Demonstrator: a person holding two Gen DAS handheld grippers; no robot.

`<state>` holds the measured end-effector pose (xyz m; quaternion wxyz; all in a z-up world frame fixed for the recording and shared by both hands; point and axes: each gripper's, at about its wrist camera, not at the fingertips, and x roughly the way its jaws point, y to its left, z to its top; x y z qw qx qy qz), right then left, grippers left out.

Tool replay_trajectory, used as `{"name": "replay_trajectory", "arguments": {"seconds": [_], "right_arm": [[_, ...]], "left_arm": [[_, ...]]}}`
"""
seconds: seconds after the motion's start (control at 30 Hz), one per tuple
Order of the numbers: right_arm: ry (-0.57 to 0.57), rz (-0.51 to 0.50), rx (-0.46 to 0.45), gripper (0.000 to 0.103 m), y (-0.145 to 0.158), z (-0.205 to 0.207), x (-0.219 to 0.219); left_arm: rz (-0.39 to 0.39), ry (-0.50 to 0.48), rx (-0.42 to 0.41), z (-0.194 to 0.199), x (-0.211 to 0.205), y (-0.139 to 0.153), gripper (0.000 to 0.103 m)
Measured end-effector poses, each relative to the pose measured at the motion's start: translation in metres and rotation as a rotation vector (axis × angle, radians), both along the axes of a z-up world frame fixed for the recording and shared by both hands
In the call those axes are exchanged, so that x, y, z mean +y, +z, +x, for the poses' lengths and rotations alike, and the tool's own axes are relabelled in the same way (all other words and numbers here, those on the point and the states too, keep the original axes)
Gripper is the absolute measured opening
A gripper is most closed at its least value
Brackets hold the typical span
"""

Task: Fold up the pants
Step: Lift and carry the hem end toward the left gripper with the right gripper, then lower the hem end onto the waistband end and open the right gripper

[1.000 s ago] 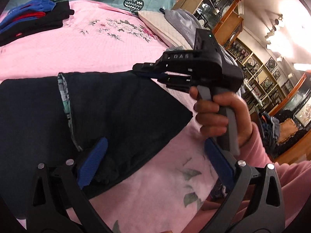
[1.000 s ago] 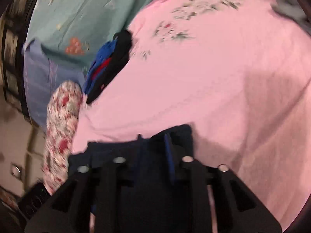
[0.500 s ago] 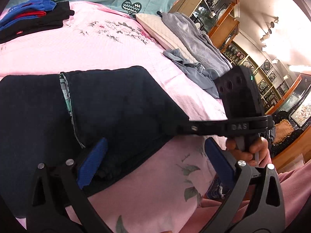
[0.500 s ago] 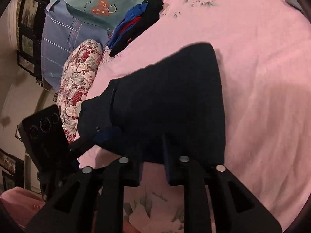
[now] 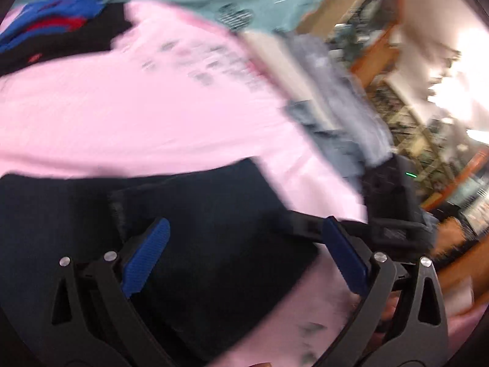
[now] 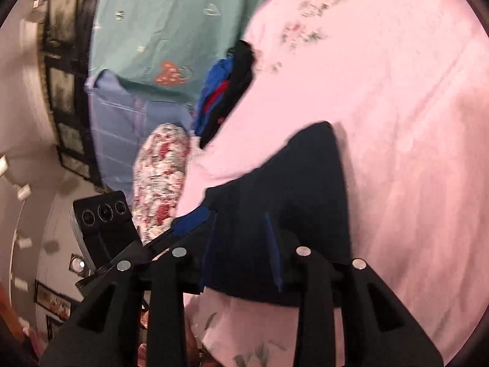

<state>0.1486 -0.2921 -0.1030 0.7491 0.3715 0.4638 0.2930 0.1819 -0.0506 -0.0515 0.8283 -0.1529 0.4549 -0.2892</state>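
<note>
The dark navy pants (image 5: pixel 198 214) lie folded on the pink floral bedspread (image 5: pixel 122 107). My left gripper (image 5: pixel 244 253) is open, its blue pads spread wide just above the pants' near edge, holding nothing. The right gripper's body (image 5: pixel 394 214) shows at the pants' right corner in the left wrist view. In the right wrist view the pants (image 6: pixel 305 189) sit under my right gripper (image 6: pixel 241 244), whose blue pads stand partly apart with dark cloth between them; the view is blurred. The left gripper's blue pad (image 6: pixel 189 223) touches the cloth's left edge.
A pile of blue, red and black clothes (image 5: pixel 52 33) lies at the far side of the bed. Grey clothes (image 5: pixel 342 98) lie at the right edge. A floral pillow (image 6: pixel 162 177) and teal sheet (image 6: pixel 171 21) are behind. Wooden shelves (image 5: pixel 382 61) stand beyond.
Both views have swung and blurred. My left gripper has moved forward over the pants. The right gripper stays at the pants' right corner, its jaws a little wider than before.
</note>
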Motion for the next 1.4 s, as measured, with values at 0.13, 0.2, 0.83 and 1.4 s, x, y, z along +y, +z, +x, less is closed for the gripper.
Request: {"name": "replay_trajectory", "arguments": {"seconds": [0.13, 0.2, 0.83, 1.4], "right_arm": [[-0.013, 0.03, -0.012, 0.026, -0.006, -0.008, -0.009], [-0.019, 0.011, -0.01, 0.026, -0.005, -0.009, -0.011], [-0.112, -0.021, 0.055, 0.019, -0.008, 0.06, -0.023], [0.111, -0.412, -0.193, 0.029, 0.028, -0.043, 0.012]], "left_arm": [[-0.055, 0.006, -0.001, -0.002, 0.012, -0.005, 0.101], [-0.016, 0.013, -0.017, -0.005, 0.012, -0.002, 0.101], [0.012, 0.062, -0.008, 0.015, 0.025, 0.01, 0.101], [0.313, -0.058, -0.11, -0.083, -0.007, 0.0, 0.1]]}}
